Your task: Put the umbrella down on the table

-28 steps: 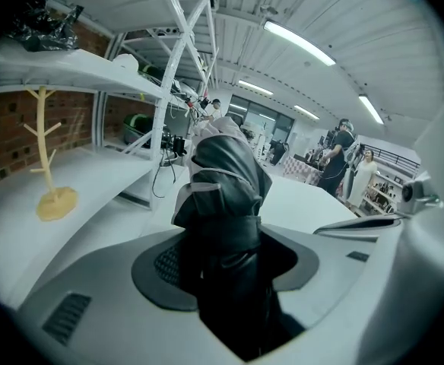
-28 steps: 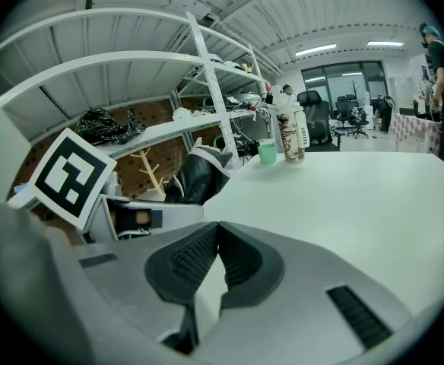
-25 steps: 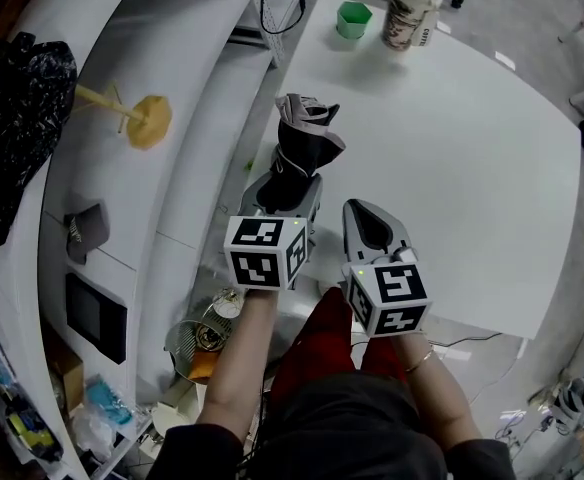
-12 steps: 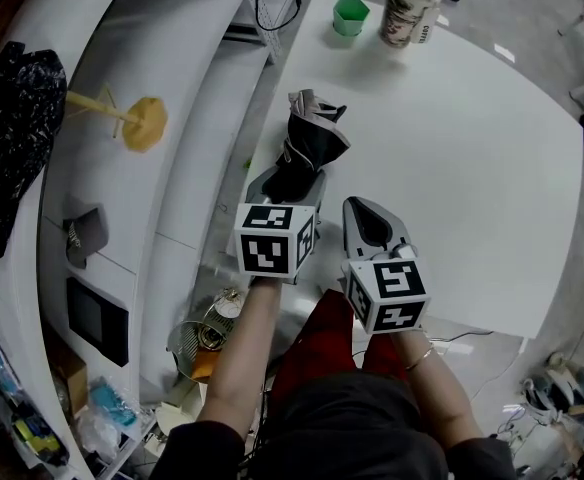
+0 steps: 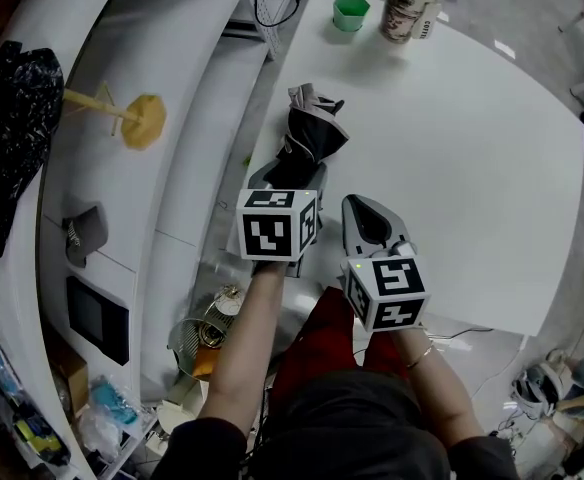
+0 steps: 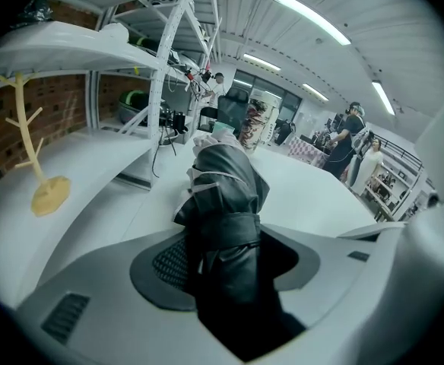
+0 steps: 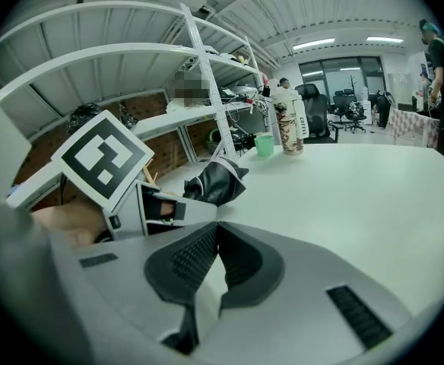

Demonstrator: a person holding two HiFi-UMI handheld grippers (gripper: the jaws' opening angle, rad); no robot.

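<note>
The folded black umbrella (image 5: pixel 309 140) with a pale strap lies slanting over the left edge of the white table (image 5: pixel 462 168), its far end low over the top. My left gripper (image 5: pixel 288 182) is shut on its near end. In the left gripper view the umbrella (image 6: pixel 226 192) fills the gap between the dark pads (image 6: pixel 167 265) of the left gripper (image 6: pixel 233 263). My right gripper (image 5: pixel 370 220) rests just to the right over the table's near edge, shut and holding nothing. In the right gripper view its tips (image 7: pixel 216 230) meet, and the umbrella (image 7: pixel 219 181) shows beyond.
A green cup (image 5: pixel 352 14) and a tall paper coffee cup (image 5: pixel 412 4) stand at the table's far edge. White shelves (image 5: pixel 122 188) run along the left with a yellow wooden stand (image 5: pixel 137 120) and a black bag (image 5: pixel 12 118). People stand far off in the room.
My left gripper has sunk a little and tipped further downward with the umbrella in it, bringing the umbrella lower over the table. The right gripper has stayed put.
</note>
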